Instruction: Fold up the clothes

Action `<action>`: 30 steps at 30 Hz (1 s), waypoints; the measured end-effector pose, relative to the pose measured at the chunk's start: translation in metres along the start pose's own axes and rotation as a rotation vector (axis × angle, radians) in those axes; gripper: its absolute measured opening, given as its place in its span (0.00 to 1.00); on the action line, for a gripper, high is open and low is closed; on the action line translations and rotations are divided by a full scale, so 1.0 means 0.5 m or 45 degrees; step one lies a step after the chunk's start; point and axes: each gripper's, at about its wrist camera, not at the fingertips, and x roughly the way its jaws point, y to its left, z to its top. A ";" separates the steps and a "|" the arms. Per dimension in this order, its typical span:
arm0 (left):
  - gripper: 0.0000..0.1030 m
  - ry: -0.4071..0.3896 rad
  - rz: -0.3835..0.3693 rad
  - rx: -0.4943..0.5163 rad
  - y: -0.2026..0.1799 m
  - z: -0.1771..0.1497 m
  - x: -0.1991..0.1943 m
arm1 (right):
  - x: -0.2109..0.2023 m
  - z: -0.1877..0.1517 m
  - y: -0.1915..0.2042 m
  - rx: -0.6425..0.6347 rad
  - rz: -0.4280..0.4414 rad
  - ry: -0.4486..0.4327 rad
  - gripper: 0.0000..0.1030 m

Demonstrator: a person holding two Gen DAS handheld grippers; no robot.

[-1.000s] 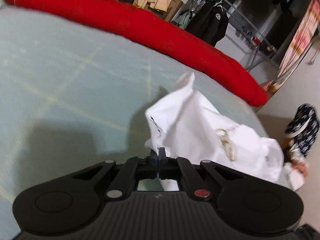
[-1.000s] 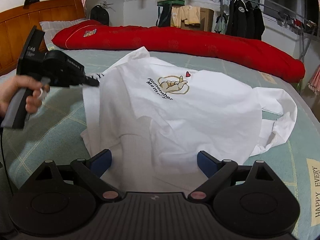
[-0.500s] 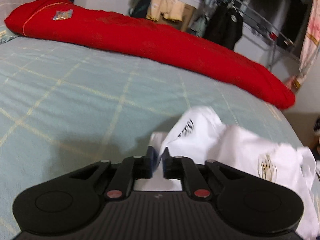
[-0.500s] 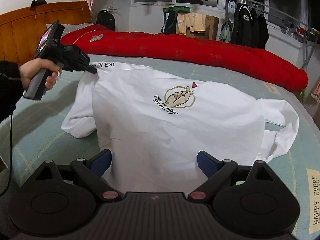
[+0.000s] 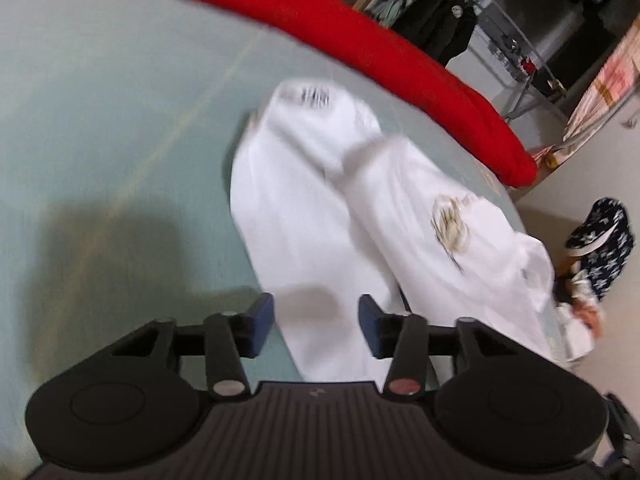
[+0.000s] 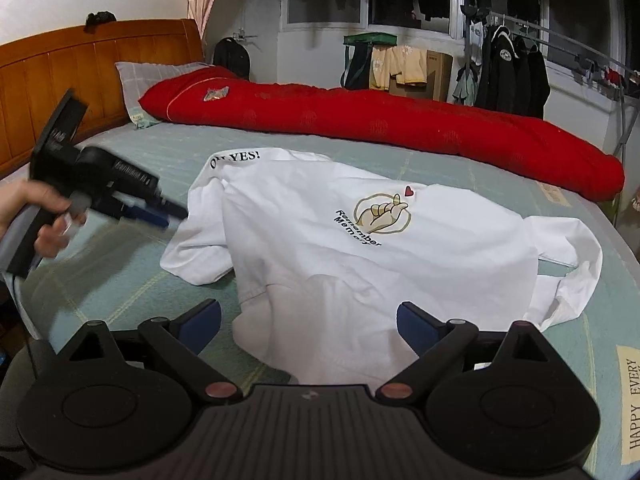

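Lying spread on the green bedsheet, the white shirt has its printed front up, with one sleeve slumped off toward the person's left side and the other sleeve bunched at the right. The left gripper hovers with its jaws parted and nothing between them, and its blue pads stand clear of the cloth; in the right wrist view it sits just beside that left sleeve, near the collar end where "OH YES!" is printed. The right gripper is also spread wide and empty, poised over the near hem with the fabric directly ahead of it. Seen from the left gripper, the shirt runs away and to the right as a long white band, its long axis pointing toward the red quilt rolled along the far edge of the bed. The loose left sleeve is plainly nearer the left hand than the right, so that hand seems the natural one to take it and carry it across the body. The left wrist picture is blurred, so finer creases cannot be read there. Folding looks barely begun: both sleeves lie out and no crease is set.
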 end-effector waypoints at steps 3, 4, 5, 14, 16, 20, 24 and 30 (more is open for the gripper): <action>0.48 0.031 -0.036 -0.084 0.011 -0.040 -0.003 | -0.013 -0.008 0.001 -0.021 -0.019 -0.013 0.95; 0.48 0.040 -0.046 -0.106 0.014 -0.052 -0.003 | -0.017 -0.011 0.001 -0.024 -0.023 -0.017 0.95; 0.48 0.047 -0.055 -0.126 0.016 -0.063 -0.003 | -0.019 -0.013 -0.002 -0.016 -0.021 -0.015 0.95; 0.51 -0.032 -0.079 -0.140 0.011 -0.065 0.052 | -0.010 -0.025 -0.011 0.013 -0.025 0.007 0.95; 0.51 -0.054 -0.093 -0.138 0.008 -0.070 0.056 | -0.011 -0.023 -0.012 0.015 -0.028 0.005 0.95; 0.51 -0.099 -0.122 -0.134 0.001 -0.082 0.065 | -0.012 -0.023 -0.014 0.024 -0.031 -0.002 0.95; 0.51 -0.144 -0.151 -0.130 -0.006 -0.094 0.073 | -0.007 -0.029 -0.013 0.018 -0.022 0.012 0.95; 0.33 -0.186 -0.073 -0.119 -0.022 -0.080 0.097 | 0.015 -0.031 -0.014 0.050 -0.009 0.036 0.95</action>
